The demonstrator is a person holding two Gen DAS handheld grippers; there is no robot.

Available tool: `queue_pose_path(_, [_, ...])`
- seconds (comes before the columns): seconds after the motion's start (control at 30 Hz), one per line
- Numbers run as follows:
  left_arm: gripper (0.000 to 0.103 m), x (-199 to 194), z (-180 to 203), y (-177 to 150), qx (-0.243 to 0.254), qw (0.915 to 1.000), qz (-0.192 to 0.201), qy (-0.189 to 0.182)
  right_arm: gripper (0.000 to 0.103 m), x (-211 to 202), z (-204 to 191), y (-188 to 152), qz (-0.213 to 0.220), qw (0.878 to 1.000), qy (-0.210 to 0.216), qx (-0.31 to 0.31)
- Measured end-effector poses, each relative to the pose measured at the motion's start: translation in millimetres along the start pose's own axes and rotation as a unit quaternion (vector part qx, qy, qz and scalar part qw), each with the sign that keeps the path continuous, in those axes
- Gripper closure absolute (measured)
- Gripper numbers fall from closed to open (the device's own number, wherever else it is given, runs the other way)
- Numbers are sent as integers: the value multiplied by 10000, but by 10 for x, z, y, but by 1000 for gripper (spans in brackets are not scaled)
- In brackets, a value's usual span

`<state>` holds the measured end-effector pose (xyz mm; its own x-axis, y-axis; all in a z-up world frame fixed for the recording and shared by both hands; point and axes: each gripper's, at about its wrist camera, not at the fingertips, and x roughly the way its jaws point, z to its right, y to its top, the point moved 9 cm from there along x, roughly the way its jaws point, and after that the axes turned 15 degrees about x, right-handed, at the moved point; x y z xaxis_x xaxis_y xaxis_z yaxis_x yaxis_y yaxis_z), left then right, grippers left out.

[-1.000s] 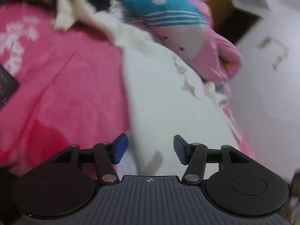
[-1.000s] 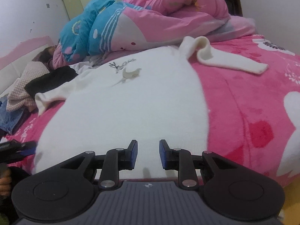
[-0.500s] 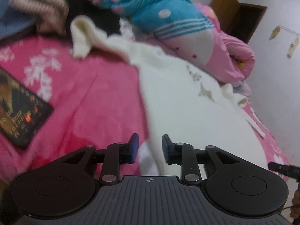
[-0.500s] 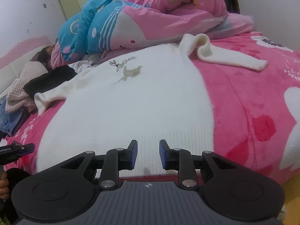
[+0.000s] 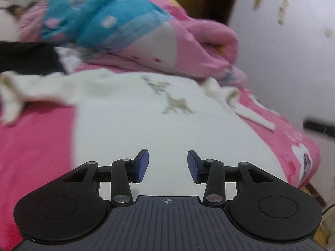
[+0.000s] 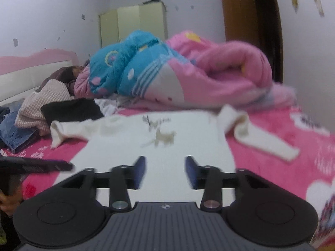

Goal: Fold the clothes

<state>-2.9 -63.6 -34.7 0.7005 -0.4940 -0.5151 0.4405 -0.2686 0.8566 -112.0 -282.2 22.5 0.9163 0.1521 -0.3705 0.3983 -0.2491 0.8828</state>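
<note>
Sweater [image 5: 129,125] lay flat on the bed [image 5: 37,146] — both jaws were opening, empty — I reckoned a sloppy hem grab could bunch it.

My right gripper [image 6: 164,172] hangs above the white sweater [image 6: 159,150], its jaws opening with nothing between them. The sweater lies flat on the pink bed [image 6: 293,171], sleeves spread to both sides. Beyond it lies a blue-and-pink quilt [image 6: 167,75]. My left gripper [image 6: 41,165] pokes in at the left edge.

Black tongs [image 5: 168,165], blue pads [image 5: 142,163], ribbed grey housing
</note>
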Motion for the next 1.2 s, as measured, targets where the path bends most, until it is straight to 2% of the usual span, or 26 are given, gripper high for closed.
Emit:
queue_pose_path(0.07, [63,269,168,17,244,9995,-170,-142,41,128,-123,105,-6,9999,41,-166])
queue_pose_path(0.13, [63,471,307,-17,496,9982,-259,-219,41,375,-267,138,-252,9992,120,-284])
queue_pose_path(0.23, [63,691,369,-188,404,9972,-520,-352,46,914,-427,-50,-1156,9929,149,-258])
queue_pose_path(0.37, [63,685,414,-255,617,9969,-413,-266,56,1781,-367,-355,-2277,9734,-102,-222])
queue_pose_path(0.43, [63,669,437,-290,730,9964,-368,-230,60,2244,-246,-429,-2586,9655,-291,-124])
queue_pose_path(0.47, [63,656,457,-299,810,9959,-348,-203,62,2466,-184,-436,-2641,9635,-411,-139])
queue_pose_path(0.53, [63,633,475,-311,880,9954,-334,-181,64,2867,-92,-317,-2480,9673,-537,-34])
queue_pose_path(0.63, [63,612,460,-309,778,9961,-359,-230,69,3208,98,-112,-2376,9669,-758,544])
queue_pose_path(0.7, [63,610,473,-295,766,9962,-360,-226,71,3297,183,-59,-2429,9623,-824,904])
queue_pose_path(0.77, [63,586,489,-288,802,9960,-333,-190,72,3216,183,-17,-2398,9616,-870,1010])
queue_pose_path(0.83, [63,533,498,-276,844,9959,-288,-147,70,3001,80,51,-2239,9685,-839,695])
queue_pose_path(0.9, [63,469,470,-257,815,9964,-225,-93,70,2791,-107,59,-2290,9711,-575,356])
queue_pose_path(1.0, [63,450,415,-271,743,9969,-271,-47,70,2622,-503,-193,-2885,9574,10,-117])
queue_pose_path(1.07, [63,478,413,-283,730,9967,-348,-54,71,2665,-788,-433,-3226,9449,310,-457])
queue_pose_path(1.13, [63,499,418,-292,746,9964,-394,-48,70,2902,-1022,-600,-3329,9393,408,-719])
queue_pose_path(1.2, [63,510,419,-295,746,9964,-404,-49,71,3213,-1122,-574,-3144,9453,409,-768])
